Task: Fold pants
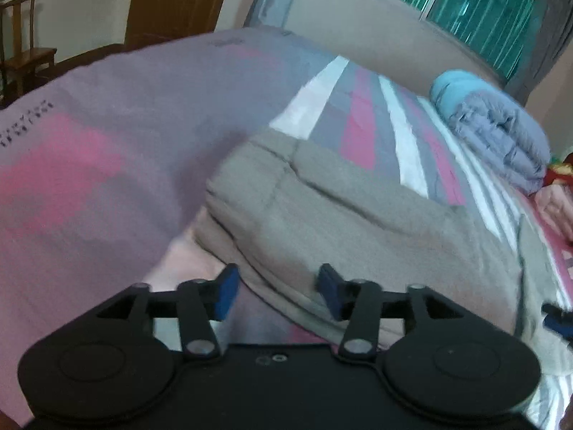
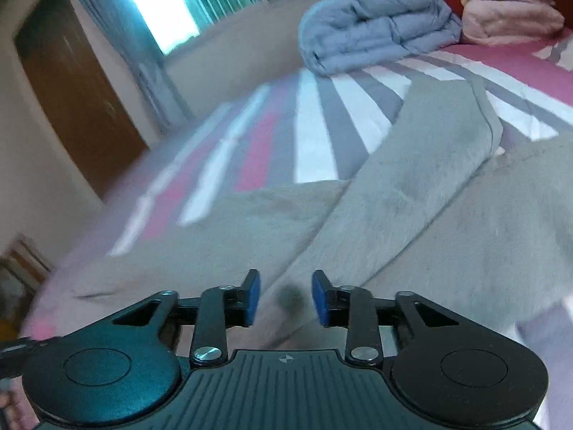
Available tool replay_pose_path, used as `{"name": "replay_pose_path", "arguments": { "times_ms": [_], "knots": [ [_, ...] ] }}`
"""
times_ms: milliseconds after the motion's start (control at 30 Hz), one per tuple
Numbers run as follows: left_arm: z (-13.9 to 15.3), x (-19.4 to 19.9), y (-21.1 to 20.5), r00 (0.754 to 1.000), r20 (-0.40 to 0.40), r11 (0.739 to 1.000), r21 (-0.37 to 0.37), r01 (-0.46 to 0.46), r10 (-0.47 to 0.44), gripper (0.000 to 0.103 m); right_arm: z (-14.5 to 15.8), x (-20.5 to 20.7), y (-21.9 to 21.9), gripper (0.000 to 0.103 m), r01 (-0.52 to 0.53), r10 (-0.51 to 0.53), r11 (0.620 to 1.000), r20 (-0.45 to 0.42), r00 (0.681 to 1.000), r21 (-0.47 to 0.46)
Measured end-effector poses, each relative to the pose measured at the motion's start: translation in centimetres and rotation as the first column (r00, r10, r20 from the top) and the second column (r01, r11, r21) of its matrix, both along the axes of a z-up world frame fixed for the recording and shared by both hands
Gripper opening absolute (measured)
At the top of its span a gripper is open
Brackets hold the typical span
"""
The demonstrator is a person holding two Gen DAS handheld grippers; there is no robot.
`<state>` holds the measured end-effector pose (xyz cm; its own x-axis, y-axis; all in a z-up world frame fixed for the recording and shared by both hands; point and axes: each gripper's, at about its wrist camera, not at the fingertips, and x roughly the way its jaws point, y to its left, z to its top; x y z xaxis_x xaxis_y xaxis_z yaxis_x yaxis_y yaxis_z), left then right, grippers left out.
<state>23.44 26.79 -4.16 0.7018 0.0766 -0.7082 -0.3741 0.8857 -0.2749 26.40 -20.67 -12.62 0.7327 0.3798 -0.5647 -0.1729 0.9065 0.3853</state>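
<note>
Grey-beige fleece pants (image 1: 358, 215) lie on the striped bed, partly folded, with a layered edge facing the left wrist view. They also fill the lower half of the right wrist view (image 2: 394, 197), one leg stretching away to the upper right. My left gripper (image 1: 277, 292) is open, its blue pads just above the near edge of the pants, holding nothing. My right gripper (image 2: 284, 297) is open over the pants with nothing between its pads. A blue tip of the right gripper (image 1: 557, 319) shows at the right edge of the left wrist view.
The bed cover (image 1: 89, 143) has pink, grey and white stripes. A folded blue-grey duvet (image 2: 376, 21) and a pink blanket (image 2: 508, 18) lie at the bed's far end. A wooden door (image 2: 78, 93), a wooden chair (image 1: 25, 50) and a window (image 1: 483, 10) surround the bed.
</note>
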Motion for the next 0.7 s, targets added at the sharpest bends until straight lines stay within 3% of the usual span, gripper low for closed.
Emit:
{"name": "replay_pose_path", "arguments": {
  "times_ms": [33, 100, 233, 267, 300, 333, 467, 567, 633, 700],
  "knots": [
    [-0.6, 0.5, -0.6, 0.999, -0.035, 1.000, 0.008, -0.005, 0.005, 0.061, -0.2, 0.7, 0.3, 0.056, 0.009, -0.009, 0.999, 0.000, 1.000, -0.035],
    [-1.9, 0.9, -1.5, 0.998, -0.064, 1.000, 0.019, -0.005, 0.006, 0.072, -0.1, 2.1, 1.3, 0.057, 0.027, -0.027, 0.992, 0.006, 1.000, -0.124],
    [-3.0, 0.6, -1.5, 0.999, -0.035, 0.999, 0.027, -0.019, 0.020, 0.076, -1.9, 4.6, 3.4, 0.057, -0.009, -0.015, 0.953, -0.078, 0.997, -0.304],
    [-3.0, 0.6, -1.4, 0.999, -0.035, 1.000, 0.024, -0.015, 0.016, 0.076, -2.6, 5.4, 3.7, 0.054, -0.026, -0.008, 0.936, -0.097, 0.995, -0.350],
    [-3.0, 0.5, -1.2, 0.999, -0.036, 1.000, 0.022, -0.010, 0.011, 0.076, -2.8, 5.1, 3.5, 0.023, -0.041, 0.009, 0.933, -0.089, 0.996, -0.359],
    [-2.9, 0.5, -1.1, 0.999, -0.036, 1.000, 0.016, -0.005, 0.005, 0.076, -3.0, 4.8, 2.7, 0.003, -0.050, 0.019, 0.942, -0.096, 0.995, -0.332],
    [-2.9, 0.6, -1.0, 0.999, -0.031, 1.000, 0.001, 0.010, -0.010, 0.077, -1.9, 0.8, -2.0, 0.003, 0.023, -0.036, 0.973, -0.052, 0.998, -0.232],
    [-2.7, 0.6, -1.7, 0.999, -0.036, 1.000, 0.021, -0.006, 0.007, 0.076, -3.8, -2.9, -5.7, 0.005, 0.084, -0.098, 0.988, -0.109, 0.989, -0.133],
    [-2.0, 0.6, -2.2, 0.999, -0.041, 0.999, 0.029, -0.034, 0.035, 0.072, -4.8, -3.6, -6.6, 0.005, 0.087, -0.102, 0.989, -0.130, 0.986, -0.117],
    [-1.5, 0.3, -2.6, 0.998, -0.032, 0.998, 0.042, -0.050, 0.051, 0.069, -3.8, -3.8, -7.9, 0.005, 0.120, -0.125, 0.991, -0.097, 0.987, -0.063]
  ]
}}
